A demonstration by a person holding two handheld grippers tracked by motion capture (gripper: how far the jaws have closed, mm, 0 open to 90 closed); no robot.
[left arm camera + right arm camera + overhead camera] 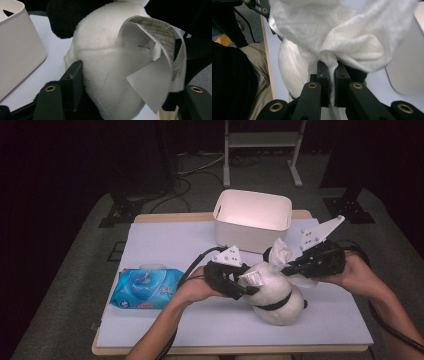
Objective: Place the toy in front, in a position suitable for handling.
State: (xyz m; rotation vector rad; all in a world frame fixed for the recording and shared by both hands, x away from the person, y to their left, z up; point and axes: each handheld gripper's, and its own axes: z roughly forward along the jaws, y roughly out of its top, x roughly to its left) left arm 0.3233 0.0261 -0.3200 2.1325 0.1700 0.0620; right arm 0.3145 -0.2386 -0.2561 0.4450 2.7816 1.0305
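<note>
A black-and-white plush panda lies on the white mat, right of centre. My left gripper comes at it from the left, shut on its white body. One pad presses into the fur, and the other is hidden behind the toy's paper label. A crumpled white wipe sits over the panda's head, and my right gripper reaches it from the right. In the right gripper view the jaws are shut on a fold of that wipe, with the panda's white fur behind it.
A white plastic bin stands open at the back of the mat, just behind the panda. A blue pack of wet wipes lies at the left. The mat covers a wooden table, whose front edge is near my forearms.
</note>
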